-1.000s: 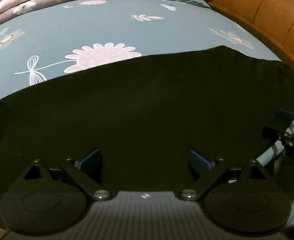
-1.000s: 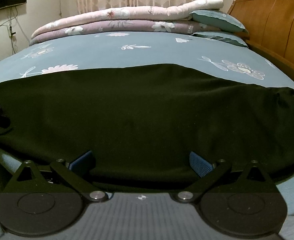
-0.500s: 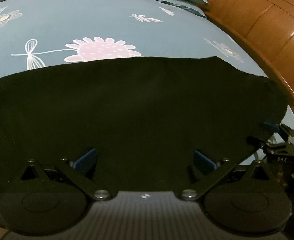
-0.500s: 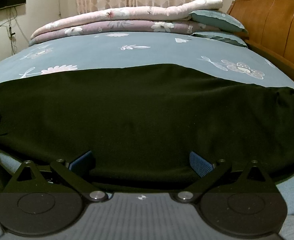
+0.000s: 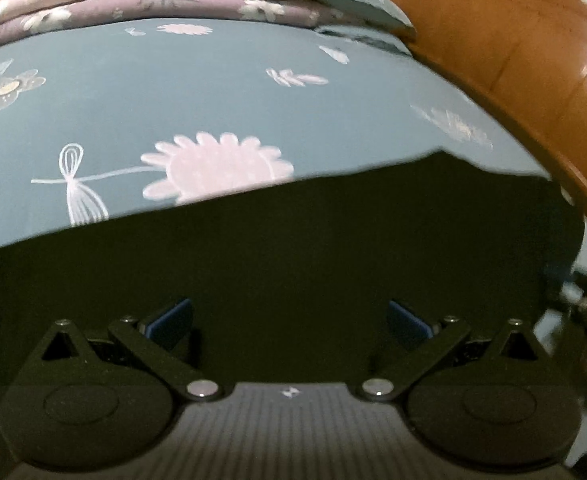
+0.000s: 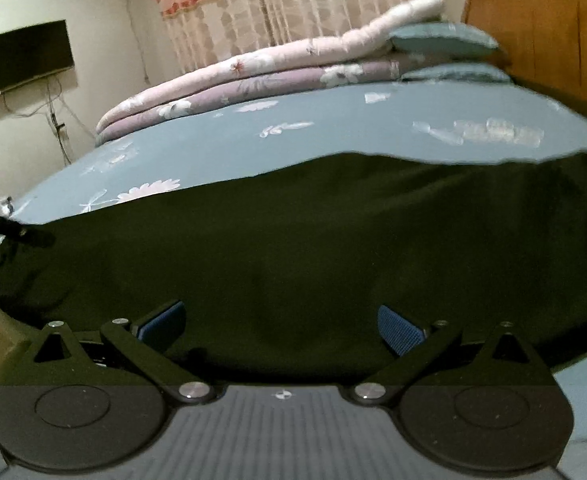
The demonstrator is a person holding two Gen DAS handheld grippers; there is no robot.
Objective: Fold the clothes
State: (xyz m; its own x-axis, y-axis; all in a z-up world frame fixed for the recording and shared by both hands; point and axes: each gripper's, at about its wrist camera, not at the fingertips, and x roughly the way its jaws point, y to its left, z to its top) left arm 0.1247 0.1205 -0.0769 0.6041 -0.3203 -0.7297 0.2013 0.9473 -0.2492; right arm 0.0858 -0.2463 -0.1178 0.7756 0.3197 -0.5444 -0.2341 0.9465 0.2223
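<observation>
Both grippers over the black garment (image 5: 293, 264), jaws apart.
We're seeing the left gripper (image 5: 289, 320) sitting wide open, gripping nothing; garment's lying flat across the blue floral bedsheet (image 5: 213, 92), near edge; right gripper (image 6: 279, 322) is likewise spread, empty, hovering over the same cloth.

I see one dark garment (image 5: 293, 256), nearly black, spread wide and mostly flat across the blue flowered bedsheet (image 5: 213, 92). Its far edge runs in a long, slightly wavy line with a low peak toward the right. In the right wrist view the cloth (image 6: 313, 240) fills the lower half, its left end rounded and slightly bunched near the bed's edge.
</observation>
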